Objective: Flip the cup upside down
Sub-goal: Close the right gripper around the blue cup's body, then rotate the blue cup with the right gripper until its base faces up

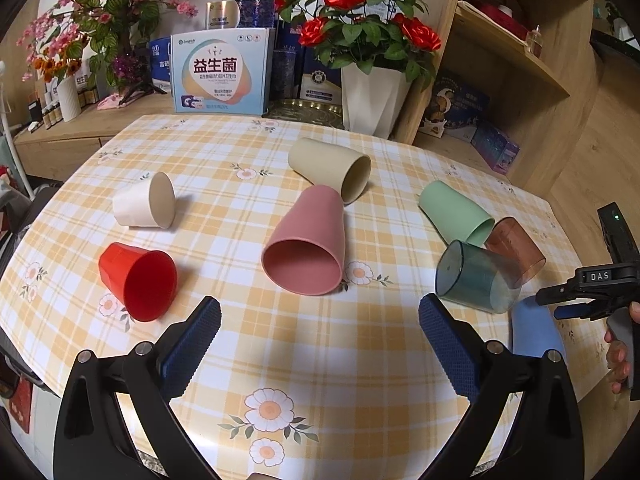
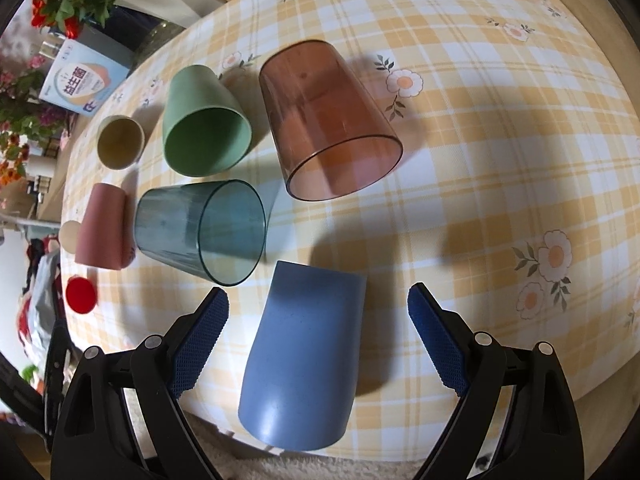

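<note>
The matte blue plastic cup (image 2: 304, 360) is seen lying on its side on the checked surface (image 2: 480, 160), between the spread, empty jaws of the right hand-held gripper (image 2: 318, 300), long axis running along the fingers. The left hand-held gripper (image 1: 320, 312), also open and empty, is judged farther off.

On the worktop (image 2: 480, 160) several cups lie on their sides. In the right wrist view one cup (image 2: 304, 360) lies at lower centre, between the fingers of the right tool (image 2: 318, 300); two others (image 2: 200, 232) (image 2: 328, 120) lie above it.
</note>
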A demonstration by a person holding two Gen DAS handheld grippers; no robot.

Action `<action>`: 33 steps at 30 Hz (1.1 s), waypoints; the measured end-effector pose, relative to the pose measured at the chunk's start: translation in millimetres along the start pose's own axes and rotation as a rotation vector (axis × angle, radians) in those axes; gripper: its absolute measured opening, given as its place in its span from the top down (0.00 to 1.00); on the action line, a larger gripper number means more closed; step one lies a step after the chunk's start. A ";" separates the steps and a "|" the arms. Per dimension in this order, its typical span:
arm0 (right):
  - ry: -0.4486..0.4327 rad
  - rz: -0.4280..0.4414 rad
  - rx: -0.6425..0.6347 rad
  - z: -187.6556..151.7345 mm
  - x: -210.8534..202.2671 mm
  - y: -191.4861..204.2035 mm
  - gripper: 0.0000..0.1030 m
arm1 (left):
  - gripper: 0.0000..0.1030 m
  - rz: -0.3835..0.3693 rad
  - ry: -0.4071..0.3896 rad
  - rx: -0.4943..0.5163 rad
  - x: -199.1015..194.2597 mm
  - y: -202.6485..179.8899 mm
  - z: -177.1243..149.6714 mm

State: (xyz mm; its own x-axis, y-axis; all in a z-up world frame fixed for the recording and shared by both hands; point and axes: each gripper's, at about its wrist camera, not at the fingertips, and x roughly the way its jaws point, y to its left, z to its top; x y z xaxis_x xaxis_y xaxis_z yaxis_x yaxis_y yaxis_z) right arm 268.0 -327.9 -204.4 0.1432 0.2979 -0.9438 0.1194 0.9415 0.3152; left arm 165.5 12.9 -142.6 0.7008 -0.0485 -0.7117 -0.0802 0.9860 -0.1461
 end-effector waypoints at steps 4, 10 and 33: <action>0.004 -0.003 0.003 1.7 5.5 0.2 0.15 | 0.06 -0.001 0.011 0.007 3.1 -2.3 -2.4; 0.012 -0.010 -0.002 5.9 13.7 2.7 0.17 | 0.06 0.005 0.024 0.000 6.0 -1.0 -4.3; 0.018 -0.023 -0.028 4.0 25.1 8.0 0.46 | 0.06 0.014 0.033 -0.002 7.0 -3.1 -6.9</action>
State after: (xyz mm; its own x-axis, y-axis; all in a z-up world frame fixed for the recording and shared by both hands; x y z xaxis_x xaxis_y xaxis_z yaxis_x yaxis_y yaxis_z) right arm 276.5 -313.5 -225.2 0.1230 0.2783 -0.9526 0.0951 0.9522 0.2904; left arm 165.8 8.3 -151.8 0.6757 -0.0398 -0.7361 -0.0917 0.9862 -0.1375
